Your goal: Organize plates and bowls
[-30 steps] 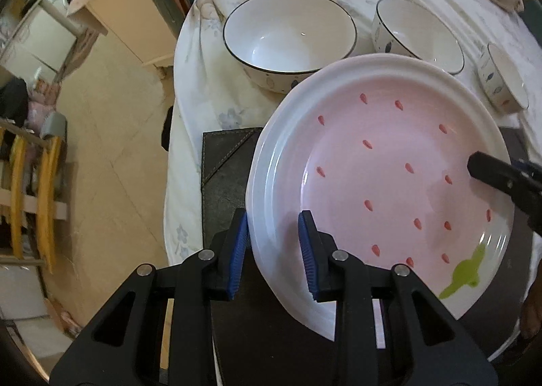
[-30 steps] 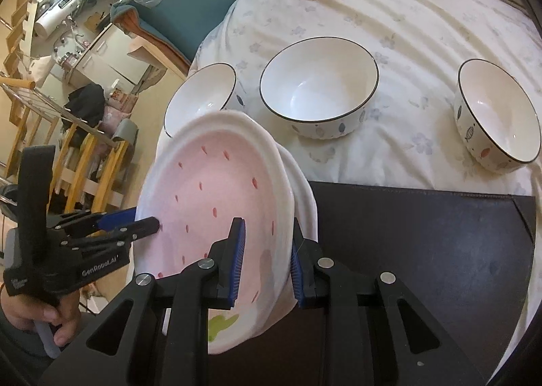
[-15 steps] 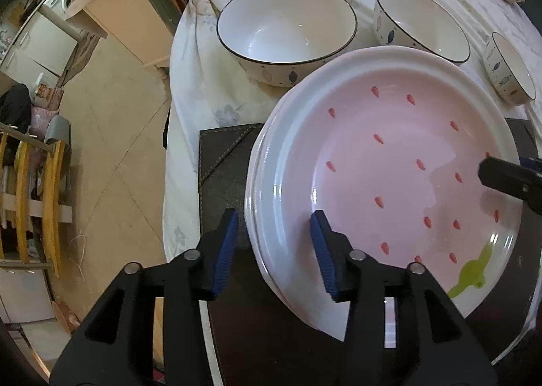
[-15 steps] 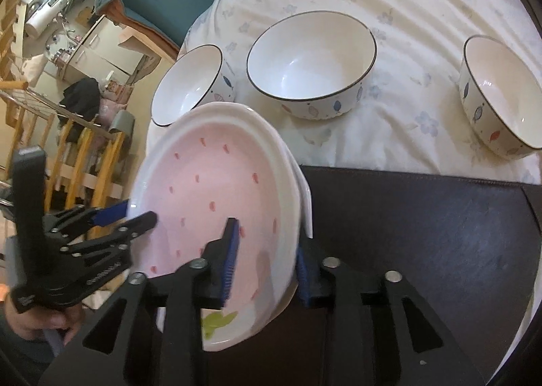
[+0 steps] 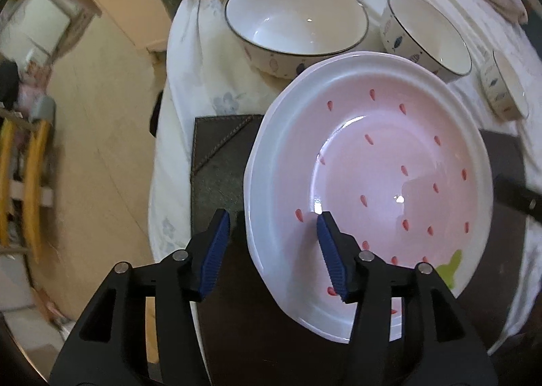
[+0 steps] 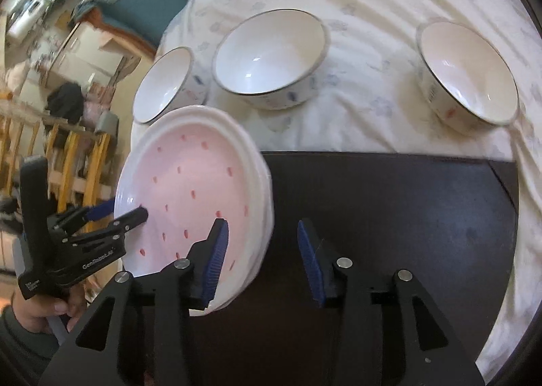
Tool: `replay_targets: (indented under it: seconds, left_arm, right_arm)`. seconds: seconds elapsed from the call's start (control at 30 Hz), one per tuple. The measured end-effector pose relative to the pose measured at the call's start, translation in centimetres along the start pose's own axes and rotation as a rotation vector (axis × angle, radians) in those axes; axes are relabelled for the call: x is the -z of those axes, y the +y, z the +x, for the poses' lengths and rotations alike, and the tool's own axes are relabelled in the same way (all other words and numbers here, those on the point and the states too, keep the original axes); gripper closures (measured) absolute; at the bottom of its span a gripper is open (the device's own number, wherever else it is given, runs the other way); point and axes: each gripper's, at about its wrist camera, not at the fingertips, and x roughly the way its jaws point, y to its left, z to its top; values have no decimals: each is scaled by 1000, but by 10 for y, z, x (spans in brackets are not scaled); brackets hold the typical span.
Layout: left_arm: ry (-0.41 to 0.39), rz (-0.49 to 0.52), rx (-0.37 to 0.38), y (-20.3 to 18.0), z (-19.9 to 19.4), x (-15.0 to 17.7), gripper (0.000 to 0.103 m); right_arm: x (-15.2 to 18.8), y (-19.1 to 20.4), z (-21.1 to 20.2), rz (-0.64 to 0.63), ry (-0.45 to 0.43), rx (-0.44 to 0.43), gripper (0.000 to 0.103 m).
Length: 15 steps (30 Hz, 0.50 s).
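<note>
The pink plate (image 5: 389, 176), dotted with red seeds and a green leaf, sits on top of a white plate or two (I can't count the rims) on the dark mat (image 5: 220, 155) at the near edge of the table.

The left gripper (image 5: 274, 250) points straight down at the plate's left rim. Its jaws are opening; the rim lies between the blue pads (image 5: 215, 252), but neither pad presses on it, with the outer one over the mat and the inner one above the plate's well. So it has let go of the stack.

The right gripper (image 6: 261, 254) comes in from the opposite side, angled downward. Its jaws are opening too. The stack's rim lies between them, close to the left pad (image 6: 215, 257); the other pad hangs over bare mat, clear of the plate. It grips nothing.

In the right view the left gripper (image 6: 127, 211) shows with a hand (image 6: 37, 315) on its handle, one finger tip over the plate's well and the blue one outside the rim.

Beyond the mat, three white bowls stand apart on the floral cloth (image 6: 372, 57): a small one (image 6: 164, 84) by the stack, a large one (image 6: 271, 57) in the middle, and another (image 6: 467, 71) off to the right.
</note>
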Motion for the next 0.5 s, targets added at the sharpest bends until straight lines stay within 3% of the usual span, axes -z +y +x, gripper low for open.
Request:
replay_targets:
  seconds: [0.1,0.27,0.37,0.4,0.5]
  left_arm:
    - [46,-59,73,9,8,-1,36]
    - [72,-91,153,14,15,-1,36]
    - [78,-79,173,11,17,-3,36]
    - [73,-70,172,9,16,-3,36]
    - [72,-63,184,7,16,-5,40]
  right_arm:
    - [3,-18,9,110,18,-123,44]
    - [8,-33,31,196,38,-206,44]
    - [13,-35,46,210,67,-238,54]
    - [15,-34,50,202,75,-239,64]
    - [10,-30,56,156,61,-229,69]
